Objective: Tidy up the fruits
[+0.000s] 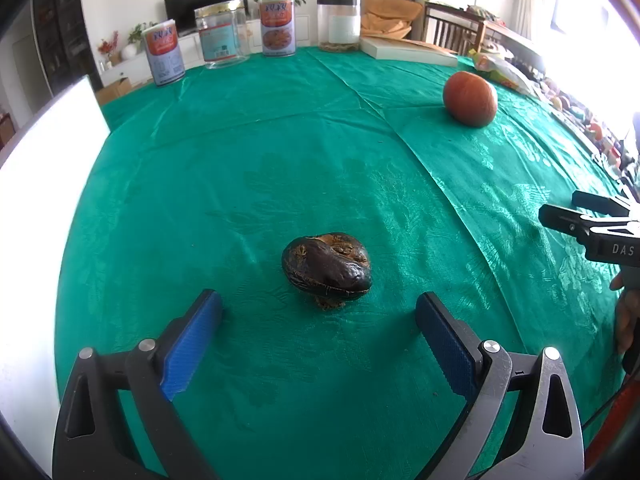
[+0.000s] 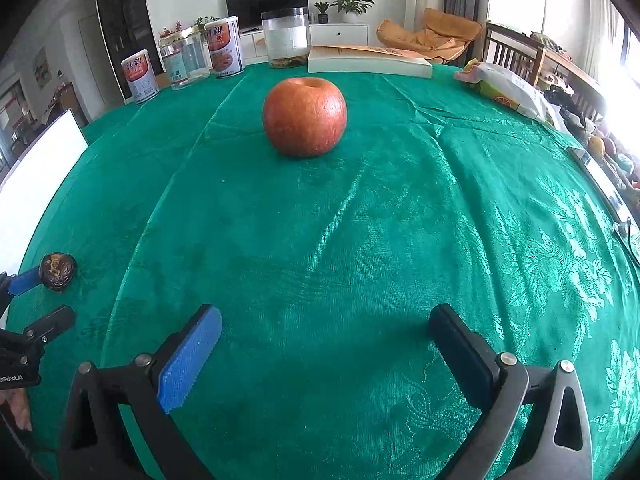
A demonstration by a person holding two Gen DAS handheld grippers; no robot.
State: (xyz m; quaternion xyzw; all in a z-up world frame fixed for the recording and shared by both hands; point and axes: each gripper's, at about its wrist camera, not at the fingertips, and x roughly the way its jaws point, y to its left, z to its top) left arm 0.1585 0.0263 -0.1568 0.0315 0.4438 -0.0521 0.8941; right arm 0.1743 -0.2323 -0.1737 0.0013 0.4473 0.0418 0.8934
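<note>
Fruit (image 1: 327,269), dark, shrivelled and cracked, sits untouched before the wide-apart left claw (image 1: 318,312); right claw (image 2: 326,332) likewise apart

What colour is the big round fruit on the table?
The big round apple is orange-red with fine pale speckles. It shows best in the right wrist view.

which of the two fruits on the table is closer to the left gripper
The dark shrivelled fruit, lying just beyond the open left gripper. The red apple sits much farther back.
</note>
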